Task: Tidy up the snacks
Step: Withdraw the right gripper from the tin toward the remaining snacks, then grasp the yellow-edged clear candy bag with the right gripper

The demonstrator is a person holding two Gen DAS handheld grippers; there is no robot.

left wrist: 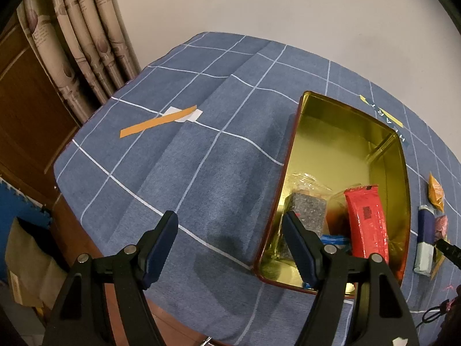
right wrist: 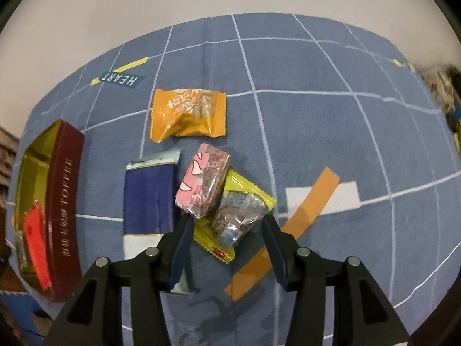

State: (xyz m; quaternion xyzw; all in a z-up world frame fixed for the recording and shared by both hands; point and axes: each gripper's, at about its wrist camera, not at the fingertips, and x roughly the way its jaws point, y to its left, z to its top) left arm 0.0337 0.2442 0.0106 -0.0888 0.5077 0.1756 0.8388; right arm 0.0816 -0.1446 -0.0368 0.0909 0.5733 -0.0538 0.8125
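Observation:
A dark red tin with a gold inside [left wrist: 331, 132] lies on the blue checked cloth; it also shows at the left of the right wrist view [right wrist: 64, 201]. In it are a red packet [left wrist: 367, 219], a grey speckled bar [left wrist: 309, 210] and a clear wrapper. My left gripper [left wrist: 230, 222] is open and empty, its right finger over the tin's near corner. My right gripper [right wrist: 227, 225] is open, with a yellow packet [right wrist: 242, 210] between its fingertips. A pink packet [right wrist: 204, 184] leans on the yellow one. A navy bar [right wrist: 148, 199] and an orange packet [right wrist: 188, 114] lie close by.
Orange tape strips over white patches lie on the cloth [left wrist: 158, 122] [right wrist: 288, 227]. A "HEART" label [right wrist: 121, 79] is printed on the cloth. Curtains [left wrist: 80, 37] and a wooden cabinet [left wrist: 26, 109] stand beyond the table's left edge. A paper bag [left wrist: 26, 265] sits on the floor.

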